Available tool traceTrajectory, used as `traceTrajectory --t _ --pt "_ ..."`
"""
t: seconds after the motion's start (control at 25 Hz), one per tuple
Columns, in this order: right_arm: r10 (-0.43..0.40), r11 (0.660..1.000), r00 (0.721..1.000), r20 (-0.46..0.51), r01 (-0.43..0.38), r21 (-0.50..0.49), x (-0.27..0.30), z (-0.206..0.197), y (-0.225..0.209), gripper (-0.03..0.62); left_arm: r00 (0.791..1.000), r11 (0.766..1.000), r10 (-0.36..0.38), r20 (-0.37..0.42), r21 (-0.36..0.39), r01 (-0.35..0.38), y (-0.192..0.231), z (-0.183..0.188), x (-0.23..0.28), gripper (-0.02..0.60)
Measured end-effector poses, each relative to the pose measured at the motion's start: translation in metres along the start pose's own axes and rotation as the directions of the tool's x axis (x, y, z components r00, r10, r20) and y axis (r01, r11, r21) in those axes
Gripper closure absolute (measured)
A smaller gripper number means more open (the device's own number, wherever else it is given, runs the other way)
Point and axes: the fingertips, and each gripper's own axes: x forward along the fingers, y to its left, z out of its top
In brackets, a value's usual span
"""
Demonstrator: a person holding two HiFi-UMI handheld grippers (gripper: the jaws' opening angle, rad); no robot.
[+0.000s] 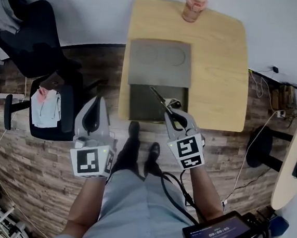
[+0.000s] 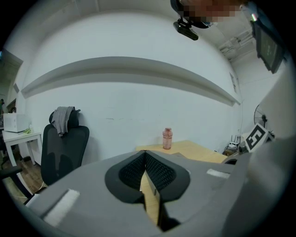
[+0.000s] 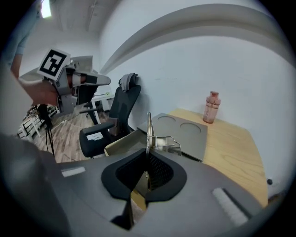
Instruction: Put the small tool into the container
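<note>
The small tool (image 1: pixel 160 97) is a thin metal piece with a wire loop, and my right gripper (image 1: pixel 173 111) is shut on it. It sticks up past the pads in the right gripper view (image 3: pixel 149 127). It hangs over the near edge of the open grey container (image 1: pixel 141 106) on the wooden table (image 1: pixel 221 70). The container's lid (image 1: pixel 160 62), with two round recesses, lies flat behind the box. My left gripper (image 1: pixel 97 101) is off the table to the left, above the floor. Its jaws are shut with nothing between them (image 2: pixel 145 155).
A pink bottle (image 1: pixel 194 6) stands at the table's far edge. A black office chair (image 1: pixel 36 37) and a seat with papers (image 1: pixel 48 106) are on the left. A round table (image 1: pixel 293 161) is at the right, and cables run to a screen device (image 1: pixel 221 235).
</note>
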Motion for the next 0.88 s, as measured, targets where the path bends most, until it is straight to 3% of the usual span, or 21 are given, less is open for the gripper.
traceTrajectory --t 0.28,0.52,0.88 --pt "0.091 0.985 0.99 -0.111 -0.106 -0.135 0.012 0.0 0.006 0.589 1.0 0.999 0.018 0.005 -0.028 -0.017 0.015 -0.005 0.005 0.577" --pt "0.15 0.941 0.961 -0.233 -0.211 -0.265 0.017 -0.002 0.007 0.589 0.999 0.998 0.035 0.0 -0.044 -0.035 0.025 -0.008 0.004 0.577" --pt "0.249 0.883 0.906 -0.342 -0.358 -0.305 0.03 -0.001 0.011 0.589 0.998 0.996 0.065 0.0 -0.06 -0.064 0.044 -0.01 0.004 0.577"
